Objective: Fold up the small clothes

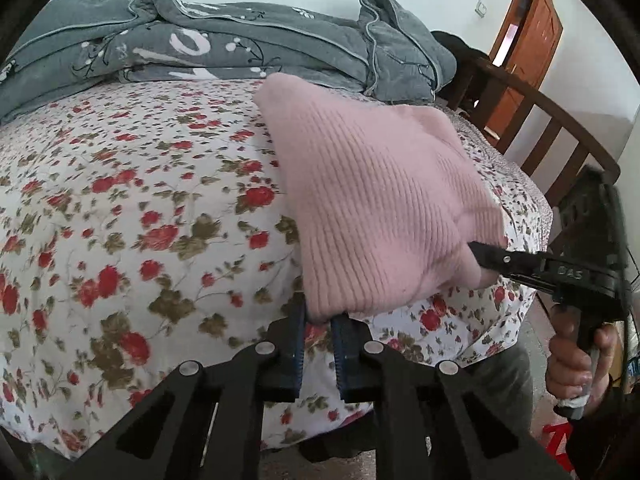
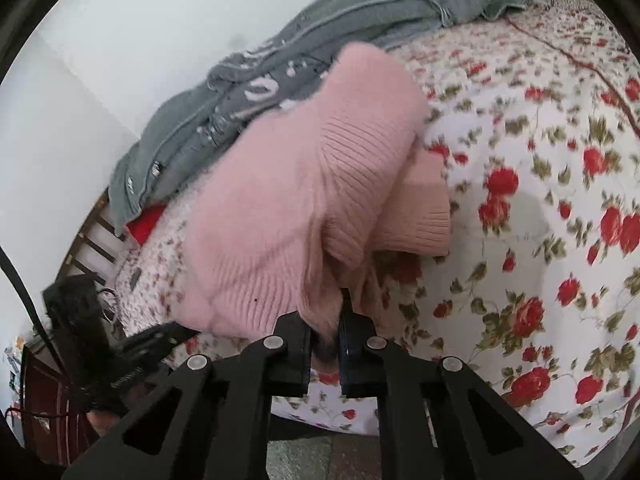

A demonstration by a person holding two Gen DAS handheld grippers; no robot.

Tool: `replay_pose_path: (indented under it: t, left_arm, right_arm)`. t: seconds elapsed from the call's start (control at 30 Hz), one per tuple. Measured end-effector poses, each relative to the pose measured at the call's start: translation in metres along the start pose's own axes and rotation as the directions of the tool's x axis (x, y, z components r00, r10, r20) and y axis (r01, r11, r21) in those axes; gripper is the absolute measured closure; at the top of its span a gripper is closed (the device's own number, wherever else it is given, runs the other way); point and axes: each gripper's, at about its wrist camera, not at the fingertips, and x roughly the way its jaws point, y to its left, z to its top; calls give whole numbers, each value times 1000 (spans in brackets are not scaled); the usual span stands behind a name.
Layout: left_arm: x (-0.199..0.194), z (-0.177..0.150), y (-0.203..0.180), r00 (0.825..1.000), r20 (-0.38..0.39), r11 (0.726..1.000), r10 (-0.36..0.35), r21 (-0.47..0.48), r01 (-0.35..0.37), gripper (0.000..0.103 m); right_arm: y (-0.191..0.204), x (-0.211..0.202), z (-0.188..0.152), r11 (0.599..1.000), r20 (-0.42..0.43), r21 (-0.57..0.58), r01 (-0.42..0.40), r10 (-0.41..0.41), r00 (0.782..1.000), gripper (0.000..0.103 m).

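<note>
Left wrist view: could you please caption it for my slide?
Left gripper and right gripper pinch a pink knit sweater above the floral bedsheet.

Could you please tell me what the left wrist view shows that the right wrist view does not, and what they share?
Only the left wrist view shows the brown door, the hand gripping the right tongs' handle, and those tongs biting the sweater's side.

Only the right wrist view shows the sweater's ribbed cuff lying on the sheet and something red under the grey quilt.

Both show the pink sweater lifted off the floral sheet, the quilt behind it, the wooden bed rail, and both tongs, including the left tongs, shut on sweater fabric.
</note>
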Motion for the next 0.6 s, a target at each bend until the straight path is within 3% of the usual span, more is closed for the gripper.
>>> replay_pose_path:
  t: [0.1, 0.2, 0.27, 0.3, 0.37, 0.43, 0.5, 0.6]
  left_arm:
    - [0, -4, 5, 1000, -25, 1000, -11, -15, 11, 92]
    - [-10, -9, 0, 997, -32, 996, 65, 60, -63, 91]
    - [-23, -11, 3, 995, -17, 992, 97, 84, -96, 81]
    - [-30, -10, 8, 996, -3, 993, 94, 76, -93, 70]
    - [-44, -2, 12, 995, 45, 995, 84, 53, -87, 54]
    - [-47, 8, 4, 995, 74, 993, 63, 96, -70, 36]
    - [-40, 12, -13, 995, 67, 978, 74, 190, -86, 29]
    - [-25, 6, -34, 979, 97, 931, 182, 304, -203, 29]
  right_arm:
    - [-4, -5, -2, 1000, -2, 5, 14, -14, 1000, 92]
    - [14, -21, -3, 992, -5, -99, 85, -85, 996, 81]
    - [25, -40, -4, 979, 30, -168, 116, -112, 993, 79]
    - [29, -49, -3, 972, 54, -194, 131, -123, 991, 79]
    - [43, -65, 4, 955, 117, -247, 161, -136, 984, 72]
    - [56, -70, 13, 943, 152, -295, 155, -114, 982, 62]
    - [65, -66, 21, 939, 160, -313, 140, -93, 983, 62]
    - [65, -57, 25, 943, 155, -309, 120, -74, 985, 62]
